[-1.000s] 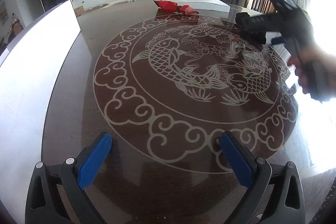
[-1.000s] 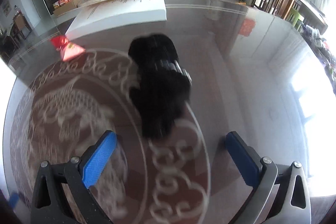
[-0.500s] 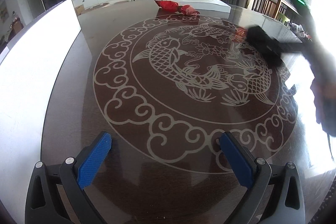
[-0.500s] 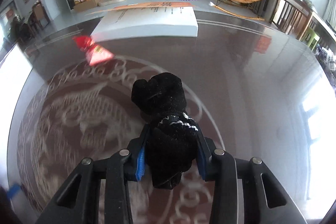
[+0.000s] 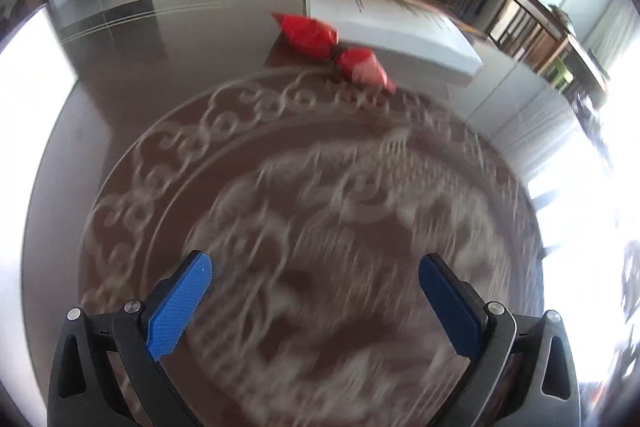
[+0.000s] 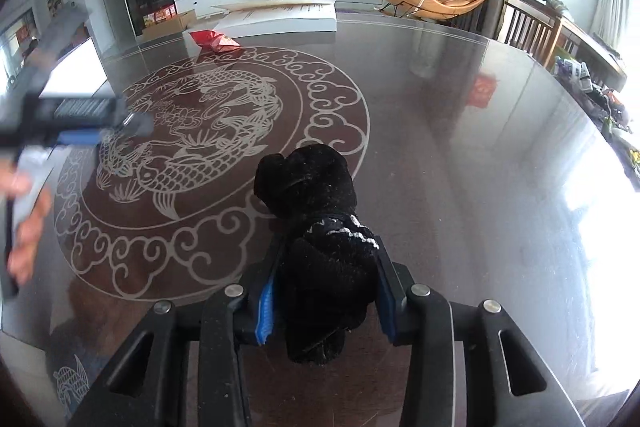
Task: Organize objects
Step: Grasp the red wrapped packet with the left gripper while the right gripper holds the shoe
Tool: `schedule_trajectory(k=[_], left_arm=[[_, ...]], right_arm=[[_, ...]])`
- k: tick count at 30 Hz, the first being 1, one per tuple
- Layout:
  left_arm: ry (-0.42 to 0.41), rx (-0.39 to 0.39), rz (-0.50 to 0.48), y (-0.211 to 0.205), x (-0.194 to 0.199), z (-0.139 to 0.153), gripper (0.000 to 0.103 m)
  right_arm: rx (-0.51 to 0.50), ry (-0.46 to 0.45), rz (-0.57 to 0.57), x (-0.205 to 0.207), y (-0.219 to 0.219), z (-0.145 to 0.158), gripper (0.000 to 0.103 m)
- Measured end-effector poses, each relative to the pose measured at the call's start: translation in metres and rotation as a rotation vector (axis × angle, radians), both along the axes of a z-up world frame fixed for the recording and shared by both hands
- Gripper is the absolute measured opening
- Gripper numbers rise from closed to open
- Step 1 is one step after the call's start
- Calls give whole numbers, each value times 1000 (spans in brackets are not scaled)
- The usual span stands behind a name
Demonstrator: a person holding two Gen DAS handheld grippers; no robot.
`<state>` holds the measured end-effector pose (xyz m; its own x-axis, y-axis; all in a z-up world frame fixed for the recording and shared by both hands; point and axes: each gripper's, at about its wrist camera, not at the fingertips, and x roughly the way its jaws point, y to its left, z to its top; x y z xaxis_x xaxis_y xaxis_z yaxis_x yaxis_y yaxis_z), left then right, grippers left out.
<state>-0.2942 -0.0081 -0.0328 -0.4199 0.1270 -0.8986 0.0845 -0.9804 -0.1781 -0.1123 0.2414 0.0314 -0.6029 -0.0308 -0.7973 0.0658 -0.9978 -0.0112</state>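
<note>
Since half a second ago the left gripper (image 5: 316, 301) has swung toward the red snack packets, which now sit much larger at its 12 o'clock, and its view is smeared with motion; the right gripper (image 6: 324, 301) has kept its clamp on the black sock bundle while the view tilted up to show more of the room.

Right jaws are pressed in on the black sock bundle (image 6: 320, 231), blue pads squeezing its lower half from 9 and 3 o'clock. The bundle's upper end sticks out past the fingertips toward 12 o'clock, over the edge of the carved fish medallion (image 6: 192, 143) in the dark glossy worktop (image 6: 480, 167). Whether the bundle touches the glass cannot be told.

Left jaws stand spread wide with nothing between them, hovering above the blurred medallion. At their 12 o'clock two red snack packets (image 5: 328, 45) lie end to end on the worktop, just beside a flat white box (image 5: 400, 27) at 1 o'clock.

From the right wrist view, the same packets (image 6: 214, 41) and box (image 6: 280, 19) lie far off at 11 o'clock, and the left gripper's body appears blurred at 9 o'clock, gripped by the person's left hand (image 6: 24, 227).
</note>
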Motion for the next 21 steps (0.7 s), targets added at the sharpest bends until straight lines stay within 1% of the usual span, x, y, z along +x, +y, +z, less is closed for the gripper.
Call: schedule_trajectory(k=[3, 6, 8, 11, 12, 14, 15, 16, 17, 18, 19, 20, 21], left_arm=[[2, 30, 42, 7, -47, 2, 103], [20, 50, 54, 15, -81, 2, 103], [41, 82, 83, 13, -96, 3, 103], [84, 146, 179, 2, -112, 2, 103], [90, 144, 196, 1, -115, 2, 103], [95, 88, 212, 3, -125, 1, 103], [88, 25, 198, 9, -132, -1, 103], [76, -40, 168, 15, -138, -3, 103], [65, -114, 118, 24, -142, -5, 103], [70, -193, 53, 34, -145, -8, 101], [125, -188, 6, 40, -142, -7, 84], [148, -205, -1, 42, -137, -6, 71], [165, -189, 1, 40, -132, -7, 69]], right_arm=[[-9, 1, 1, 2, 2, 1, 42], [-7, 3, 1, -2, 1, 0, 42], [-6, 4, 2, -3, 0, 0, 42], [-8, 4, 3, -5, 0, 0, 42], [-10, 4, 5, -6, 0, 0, 43], [-9, 4, 7, -6, 0, 0, 43], [-9, 4, 6, -7, -1, 0, 43], [-9, 4, 6, -7, -1, 0, 43], [-9, 4, 6, -7, -1, 0, 43], [-9, 4, 6, -7, -1, 0, 43], [-9, 4, 6, -7, -1, 0, 43], [-9, 4, 6, -7, -1, 0, 43], [-9, 4, 6, -8, -1, 0, 43]])
